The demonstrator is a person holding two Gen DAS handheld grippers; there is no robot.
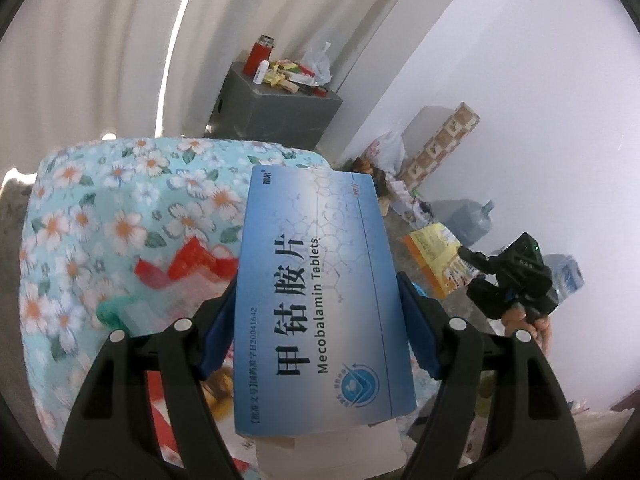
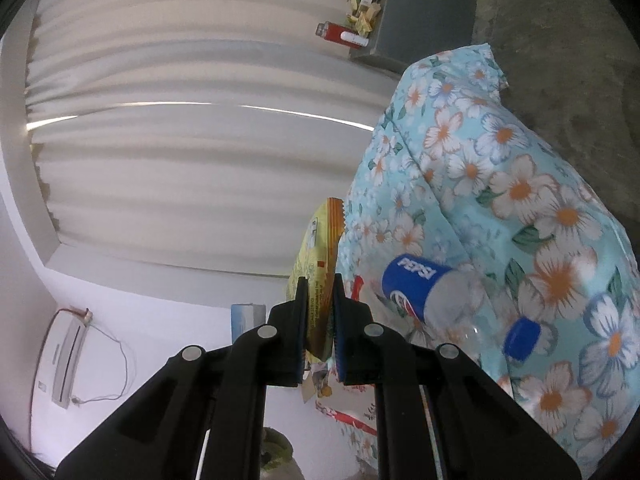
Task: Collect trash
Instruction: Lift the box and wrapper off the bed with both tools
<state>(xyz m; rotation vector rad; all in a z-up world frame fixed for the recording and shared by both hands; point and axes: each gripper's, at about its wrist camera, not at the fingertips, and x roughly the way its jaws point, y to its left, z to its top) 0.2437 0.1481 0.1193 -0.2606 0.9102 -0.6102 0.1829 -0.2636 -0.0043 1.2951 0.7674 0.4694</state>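
Between the blue pads of the left gripper, a blue tablet box marked "Mecobalamin Tablets"; fingers spread about as wide as the box and pressed against its two long edges, so closed onto it; box held up in front of the floral quilt, its white flap showing at the near end. On the floral quilt, partly behind the box, red-and-white packaging and something green, both blurred. Beyond the quilt, a grey cabinet carrying a red flask, a small white bottle, yellow packets and a crumpled clear bag; pale curtain behind it. To the right of the box, the right gripper seen from outside with a yellow wrapper at its tip; past it, along the white wall, a water jug and a patterned carton.

From the right wrist view, right gripper nearly shut, fingers pinching the yellow wrapper edge-on between the pads, its serrated end sticking out past the tips. Just right of the wrapper, lying on the floral quilt, an empty Pepsi bottle with a blue cap, apart from the fingers. Left of the wrapper, a corner of the tablet box; on the far wall, a white air conditioner with a dangling cord.
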